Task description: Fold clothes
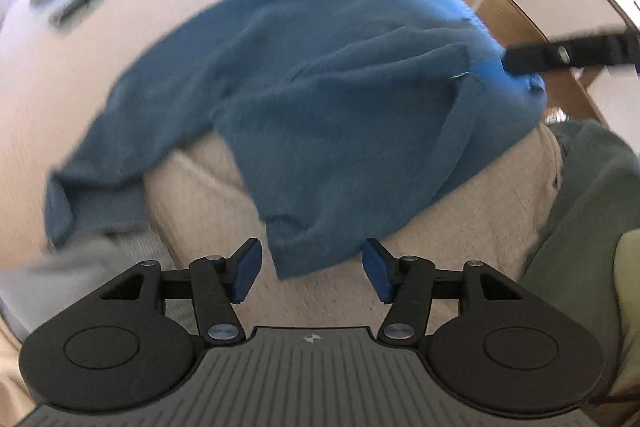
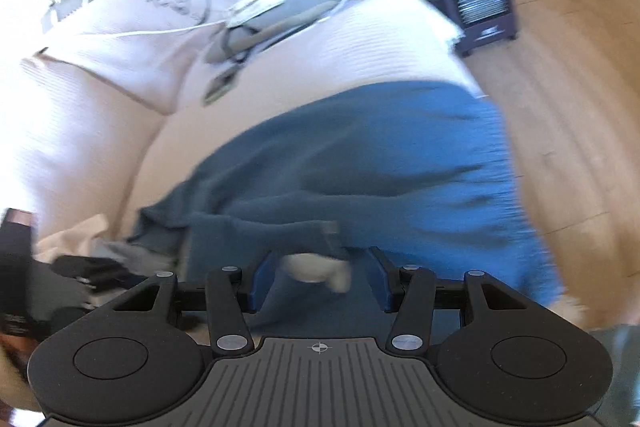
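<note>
The blue sweater sprawls rumpled over the pale sofa at 12 o'clock. It looks soft and light (floppy knit), best pinched at a hem. My left gripper and right gripper gape wide, gripping nothing

Left gripper: black linkage arms, silver pivot screws, blue pads on the jaws, two round black housings, ribbed grey centre plate with a small crosshair mark. Right gripper: same build, same blue pads, same crosshair.
</note>
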Demonstrator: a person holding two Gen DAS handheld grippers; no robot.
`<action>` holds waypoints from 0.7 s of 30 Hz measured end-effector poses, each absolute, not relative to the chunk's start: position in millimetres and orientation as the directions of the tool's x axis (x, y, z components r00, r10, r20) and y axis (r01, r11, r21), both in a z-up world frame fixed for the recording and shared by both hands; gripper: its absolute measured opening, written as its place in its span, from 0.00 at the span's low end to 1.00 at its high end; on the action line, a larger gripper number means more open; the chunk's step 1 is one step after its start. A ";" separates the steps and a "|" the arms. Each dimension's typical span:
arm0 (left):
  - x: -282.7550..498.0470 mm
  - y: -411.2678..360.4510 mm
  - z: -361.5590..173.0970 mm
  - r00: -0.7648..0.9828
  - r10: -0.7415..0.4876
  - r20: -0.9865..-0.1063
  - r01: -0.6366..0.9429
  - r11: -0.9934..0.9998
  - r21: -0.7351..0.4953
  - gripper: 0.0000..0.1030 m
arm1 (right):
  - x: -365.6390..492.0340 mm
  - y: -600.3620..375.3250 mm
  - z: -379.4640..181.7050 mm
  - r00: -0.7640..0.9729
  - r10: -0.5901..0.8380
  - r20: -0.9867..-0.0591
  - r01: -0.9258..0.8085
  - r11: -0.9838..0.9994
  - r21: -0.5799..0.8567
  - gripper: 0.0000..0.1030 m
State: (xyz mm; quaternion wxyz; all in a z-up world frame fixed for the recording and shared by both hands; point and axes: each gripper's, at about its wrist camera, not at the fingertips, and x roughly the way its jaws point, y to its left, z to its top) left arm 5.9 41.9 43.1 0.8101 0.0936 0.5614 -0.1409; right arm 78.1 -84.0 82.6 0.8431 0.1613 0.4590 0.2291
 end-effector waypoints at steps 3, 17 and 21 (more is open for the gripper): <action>3.3 52.0 33.3 0.354 -0.154 -0.922 0.293 0.955 -0.047 0.59 | 79.3 -61.8 75.7 0.451 0.514 -0.730 -0.289 0.858 0.426 0.49; -20.0 53.0 50.6 0.392 -0.272 -0.879 0.331 0.933 -0.141 0.09 | 63.9 -87.8 92.1 0.575 0.405 -0.710 -0.261 0.914 0.310 0.00; -25.8 46.1 50.3 0.398 -0.196 -0.896 0.345 0.937 -0.052 0.12 | 62.6 -118.0 91.0 0.576 0.379 -0.724 -0.189 0.924 0.334 0.01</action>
